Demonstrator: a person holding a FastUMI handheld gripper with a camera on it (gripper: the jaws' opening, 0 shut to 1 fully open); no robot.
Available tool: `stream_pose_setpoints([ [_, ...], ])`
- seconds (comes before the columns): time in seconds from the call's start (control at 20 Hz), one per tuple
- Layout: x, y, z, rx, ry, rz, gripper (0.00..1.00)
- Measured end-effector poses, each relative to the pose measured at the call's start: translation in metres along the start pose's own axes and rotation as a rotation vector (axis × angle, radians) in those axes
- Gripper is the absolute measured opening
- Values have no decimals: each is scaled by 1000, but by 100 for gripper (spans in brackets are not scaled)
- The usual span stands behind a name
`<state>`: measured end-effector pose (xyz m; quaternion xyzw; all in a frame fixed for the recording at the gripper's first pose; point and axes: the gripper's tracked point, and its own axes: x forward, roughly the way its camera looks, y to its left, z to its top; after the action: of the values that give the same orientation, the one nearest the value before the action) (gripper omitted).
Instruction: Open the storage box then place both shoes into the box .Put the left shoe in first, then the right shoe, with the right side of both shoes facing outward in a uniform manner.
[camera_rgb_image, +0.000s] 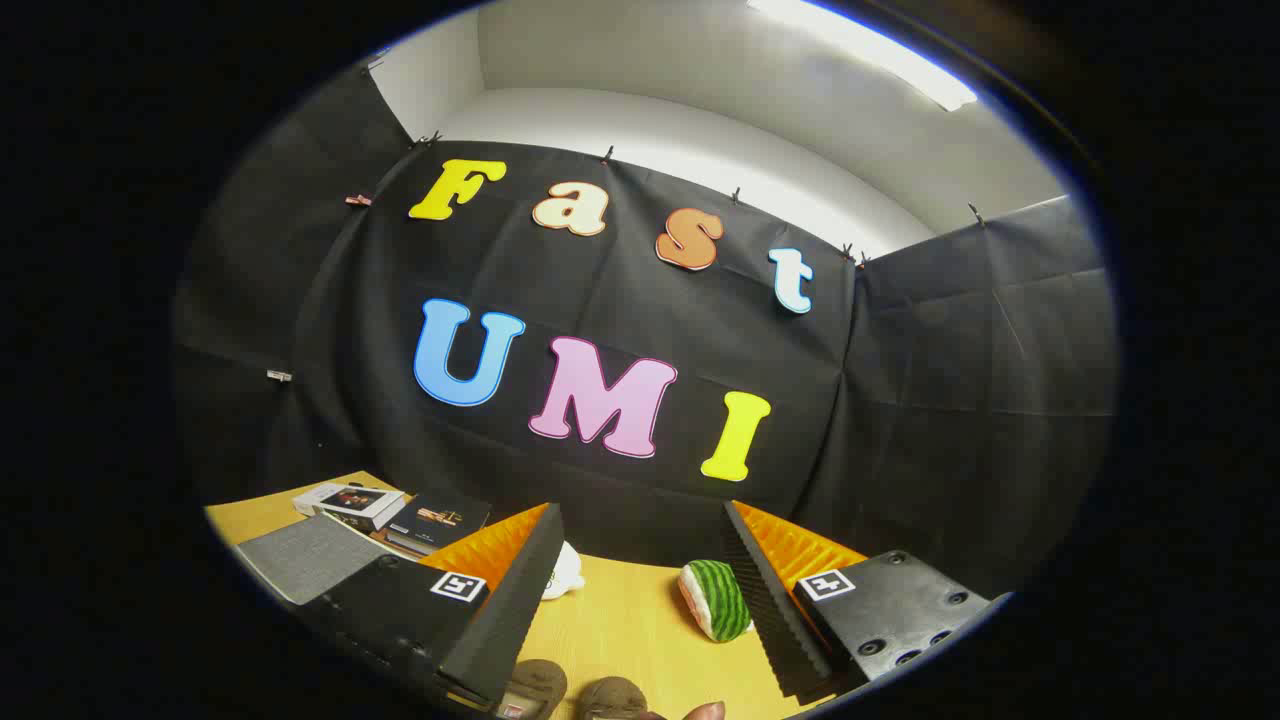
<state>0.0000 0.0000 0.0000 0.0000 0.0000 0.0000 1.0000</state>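
Black-draped booth, white wall and ceiling light above, light wooden tabletop (620, 620) below. Gripper (640, 600) held high and tipped upward, looking more at the wall than at the work; fingers spread wide apart, nothing between the pads but bare table. Left finger (500, 600) and right finger (775, 600) dark and ribbed on the inner faces, orange behind, each mount carrying a square marker. Probably a carrying or starting pose, jaws open in readiness, not yet lowered to anything.

Close under the fingers, at the near edge of the table: two brown rounded shapes side by side, apparently the toes of the shoes (575, 692), cut off by the view, so left from right not tellable. Just beside them a fingertip (705, 711), likely the holder's other hand; purpose unclear.

Further ahead, near the right finger: a watermelon-slice plush (716, 600), green-striped with a pale pink face, lying on its side. Behind the left finger's tip: a small white object (565, 575), half hidden. Beyond the left finger: a grey fabric-covered flat thing (300, 560), possibly the storage box or its lid, though not certain. Past that, a stack of books (395, 512) toward the back of the table.

Judged from this: task barely begun, box unopened, shoes outside it. Next move likely a downward tilt and a swing toward the grey piece.
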Motion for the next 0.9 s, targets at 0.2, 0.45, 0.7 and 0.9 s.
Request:
stream_pose_setpoints([
  [0.2,-3,-4,1,-32,-4,-7,97],
  [0.45,-5,-10,4,-77,-21,-14,97],
  [0.7,-3,-10,3,-91,-17,-16,97],
  [0.9,1,-1,-3,-70,5,6,97],
])
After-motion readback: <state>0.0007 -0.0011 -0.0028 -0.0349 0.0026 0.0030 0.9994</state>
